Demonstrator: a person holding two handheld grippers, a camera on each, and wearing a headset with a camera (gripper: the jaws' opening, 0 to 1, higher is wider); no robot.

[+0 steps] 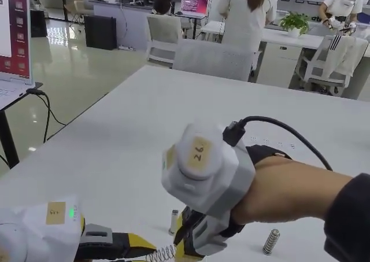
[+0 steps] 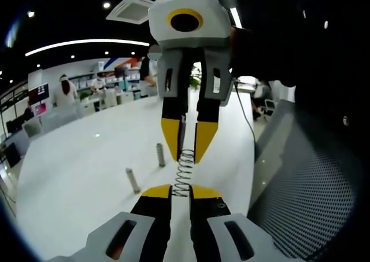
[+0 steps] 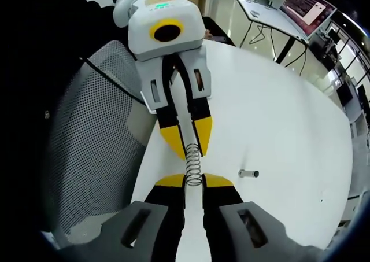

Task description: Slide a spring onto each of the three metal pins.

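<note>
A bare steel spring [image 2: 183,172] spans the gap between my two grippers, which face each other tip to tip. My left gripper [image 2: 180,191] is shut on its near end and my right gripper [image 2: 189,150] on its far end. In the right gripper view the same spring [image 3: 193,165] runs from my right gripper [image 3: 193,181] up to my left gripper [image 3: 189,147]. Two short metal pins [image 2: 160,155] [image 2: 133,180] stand on the white table just left of the spring. In the head view one pin [image 1: 173,221] stands behind the held spring [image 1: 163,253].
Another spring [image 1: 270,242] stands on the white table [image 1: 144,129] to the right of my hand; whether a pin is inside it I cannot tell. A mesh chair back [image 3: 87,129] is near the table edge. People and desks lie far behind.
</note>
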